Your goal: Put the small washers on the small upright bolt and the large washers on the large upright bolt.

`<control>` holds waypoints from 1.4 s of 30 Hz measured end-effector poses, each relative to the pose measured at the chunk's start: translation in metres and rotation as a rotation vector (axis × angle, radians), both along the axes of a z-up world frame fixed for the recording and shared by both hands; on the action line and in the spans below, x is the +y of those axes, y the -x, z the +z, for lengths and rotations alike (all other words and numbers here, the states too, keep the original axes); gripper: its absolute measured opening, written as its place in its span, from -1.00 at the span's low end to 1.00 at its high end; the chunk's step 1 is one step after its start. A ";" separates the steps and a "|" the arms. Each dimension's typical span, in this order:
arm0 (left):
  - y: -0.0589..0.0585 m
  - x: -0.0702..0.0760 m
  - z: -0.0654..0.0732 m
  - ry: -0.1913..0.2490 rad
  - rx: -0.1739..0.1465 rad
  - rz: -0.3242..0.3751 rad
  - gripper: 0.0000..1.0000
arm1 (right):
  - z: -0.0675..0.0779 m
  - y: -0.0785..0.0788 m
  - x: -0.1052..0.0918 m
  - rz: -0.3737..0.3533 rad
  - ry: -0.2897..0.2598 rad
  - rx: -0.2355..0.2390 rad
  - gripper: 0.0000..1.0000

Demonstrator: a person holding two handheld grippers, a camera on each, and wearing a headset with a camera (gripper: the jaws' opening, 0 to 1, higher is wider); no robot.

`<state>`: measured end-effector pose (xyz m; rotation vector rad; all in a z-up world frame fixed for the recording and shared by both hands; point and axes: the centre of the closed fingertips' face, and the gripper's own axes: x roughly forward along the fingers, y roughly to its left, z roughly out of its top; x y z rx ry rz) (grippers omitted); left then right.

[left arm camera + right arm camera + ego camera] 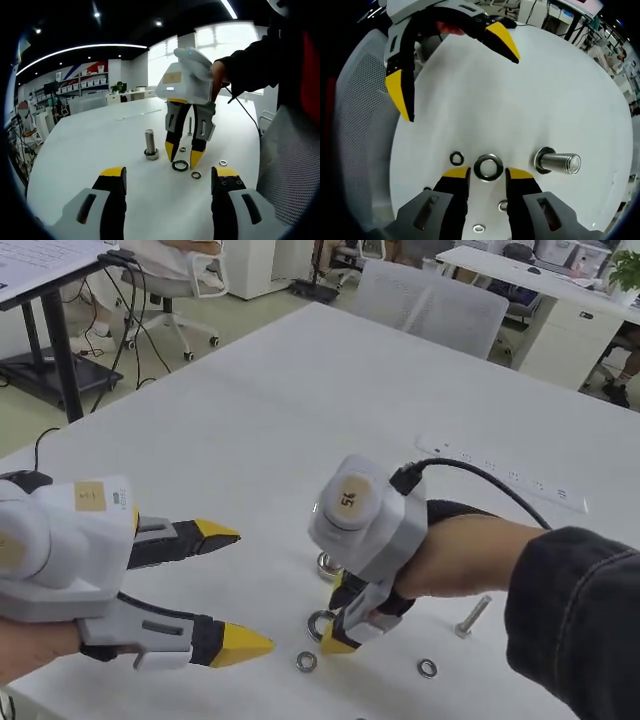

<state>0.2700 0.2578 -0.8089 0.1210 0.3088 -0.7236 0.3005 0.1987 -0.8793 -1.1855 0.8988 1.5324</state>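
My right gripper (330,635) points down at the white table, open, its yellow tips on either side of a large washer (488,167) that lies flat; a little space shows on each side. That large washer (320,624) is partly hidden under the gripper. The large upright bolt (557,163) (150,145) stands just beside it. The small bolt (472,617) (189,125) stands further right. Small washers (306,661) (427,668) (456,158) lie loose around. My left gripper (235,590) hovers open at the lower left, empty, aimed toward the right gripper (182,156).
A white power strip (500,480) lies on the table behind the work, with a black cable running to the right gripper. A grey mesh chair (430,305) stands at the table's far edge. Desks and seated people are beyond.
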 end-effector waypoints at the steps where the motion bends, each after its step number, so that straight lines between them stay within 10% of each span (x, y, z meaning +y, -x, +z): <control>1: 0.000 0.000 0.000 0.000 0.000 0.000 0.36 | 0.000 0.000 0.000 0.004 0.002 -0.002 -0.41; 42: 0.002 -0.001 0.001 -0.003 0.008 -0.006 0.31 | 0.015 -0.015 -0.020 -0.067 0.012 -0.008 -0.53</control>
